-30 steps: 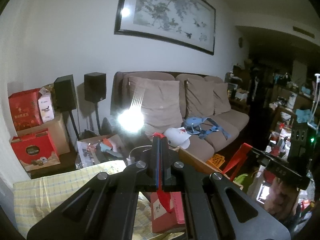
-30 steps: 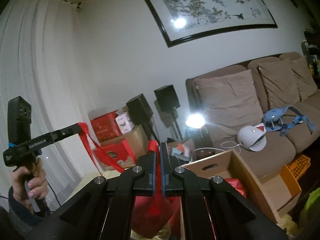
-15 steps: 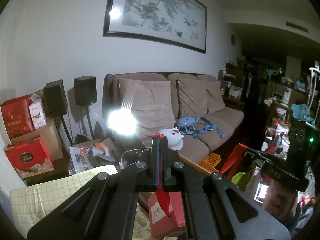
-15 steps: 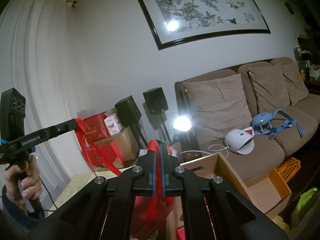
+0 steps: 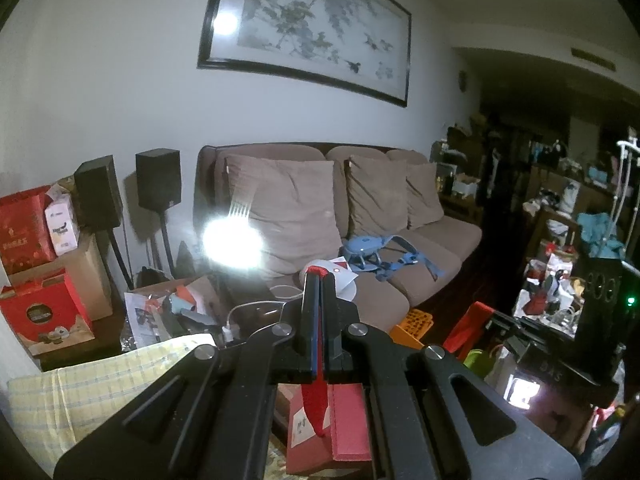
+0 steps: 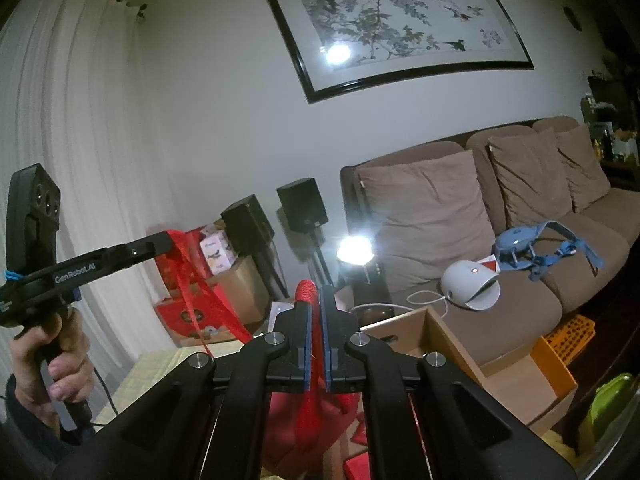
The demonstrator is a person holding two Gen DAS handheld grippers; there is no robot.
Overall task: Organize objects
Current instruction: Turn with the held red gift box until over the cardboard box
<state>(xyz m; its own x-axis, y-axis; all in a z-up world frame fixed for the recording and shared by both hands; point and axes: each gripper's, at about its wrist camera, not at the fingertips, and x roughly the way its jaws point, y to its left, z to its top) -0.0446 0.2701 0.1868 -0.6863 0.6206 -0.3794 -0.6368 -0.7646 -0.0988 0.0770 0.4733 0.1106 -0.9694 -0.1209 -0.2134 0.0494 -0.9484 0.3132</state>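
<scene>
The left gripper (image 5: 319, 280) is clamped on a red ribbon handle (image 5: 316, 404), pointing slightly downward over a red box (image 5: 340, 428). The right gripper (image 6: 316, 292) likewise pinches a red ribbon handle (image 6: 306, 296), with a red bag (image 6: 304, 428) hanging beneath it. In the right wrist view a hand (image 6: 56, 360) grips the left tool's handle, which reads "GenRobot.AI". Below lies a yellow checked cloth (image 5: 80, 384), and just beyond the right gripper stands an open cardboard box (image 6: 452, 344). Farther off are red gift boxes (image 5: 40, 316), two black speakers (image 5: 158, 180) on stands, and a brown sofa (image 5: 420, 276) with cushions. A framed ink painting (image 6: 400, 28) hangs on the white wall; white curtains (image 6: 68, 140) hang on the left.
</scene>
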